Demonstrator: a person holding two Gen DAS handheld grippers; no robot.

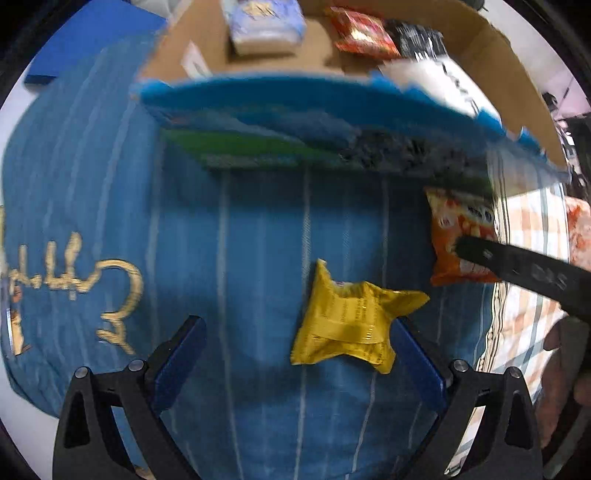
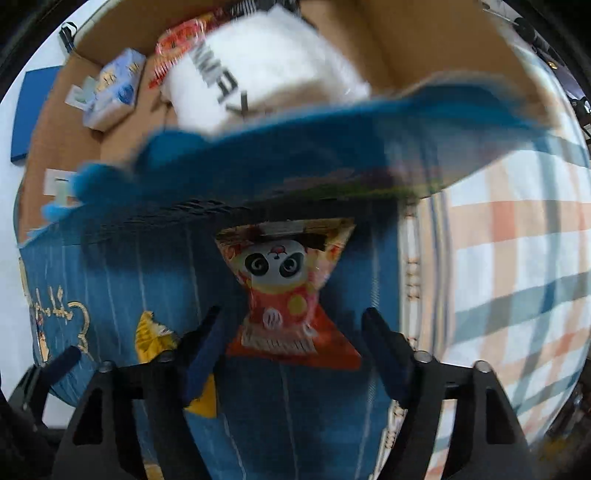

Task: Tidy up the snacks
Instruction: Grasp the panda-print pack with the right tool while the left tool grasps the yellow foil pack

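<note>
A crumpled yellow snack packet (image 1: 345, 321) lies on the blue striped cloth (image 1: 236, 236), just ahead of my open left gripper (image 1: 301, 330) and touching its right finger. An orange-red panda snack bag (image 2: 288, 295) lies between the open fingers of my right gripper (image 2: 291, 321); the same panda snack bag (image 1: 461, 236) shows at the right of the left wrist view under a black finger. A large blue snack bag (image 1: 314, 125), blurred, hangs in the air over the edge of the cardboard box (image 1: 517, 74). No gripper holds it.
The cardboard box (image 2: 406, 48) holds a pale blue pack (image 2: 110, 92), a red packet (image 1: 362, 33), a dark packet (image 1: 417, 38) and a white bag with black letters (image 2: 266, 74). A plaid cloth (image 2: 517, 240) lies to the right. A flat blue board (image 1: 88, 40) rests at far left.
</note>
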